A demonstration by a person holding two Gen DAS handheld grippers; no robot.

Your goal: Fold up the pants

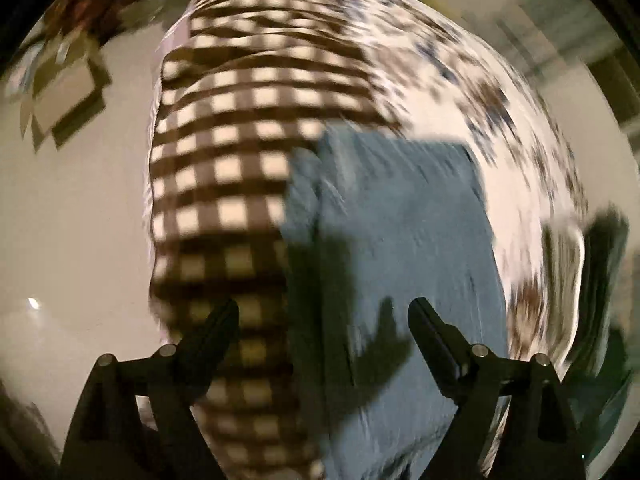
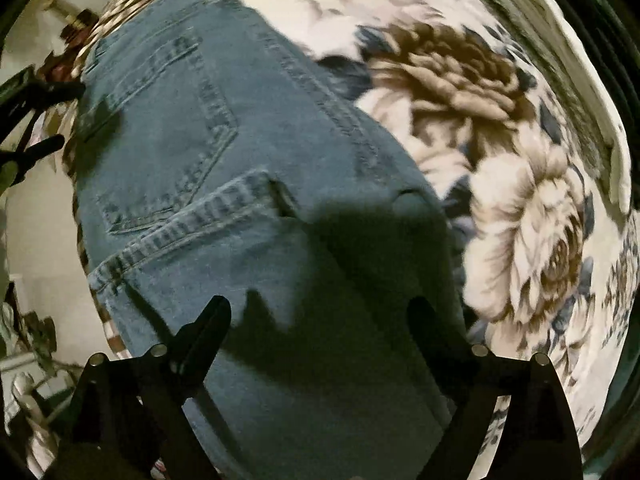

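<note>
- The left gripper [image 1: 323,312] hangs above the bed with its two fingers spread wide and nothing between them; it is released, and its shadow falls on the cloth just ahead of the fingertips.
- Ahead of that gripper and under its right finger lies the blue jeans [image 1: 400,220] bundle, a squared-off block with a straight far edge, which suggests the pants are already folded at least once.
- Under its left finger and running away ahead is a brown-and-cream checked blanket [image 1: 224,168]; the jeans overlap its edge. Beyond and to the right is the floral bedspread [image 1: 500,112]. The left view is motion-blurred, so finer detail is unclear.
- The right gripper [image 2: 319,312] is likewise released, fingers well apart and empty, hovering over the denim with its shadow directly below.
- Ahead and to the left of the right fingers, the jeans show a back pocket [image 2: 160,132] and, nearer the tool, a double-stitched band [image 2: 188,232], a hem or waistband, I cannot tell which, lying across the denim, so one layer appears laid over another.
- The floral bedspread spreads to the right of this gripper; at the far left edge the fingers of the other gripper are visible, at the jeans' far side.
- Judgement: with both tools open on opposite sides of the bundle, they seem placed either to take the edges for a further fold or to leave it.
</note>
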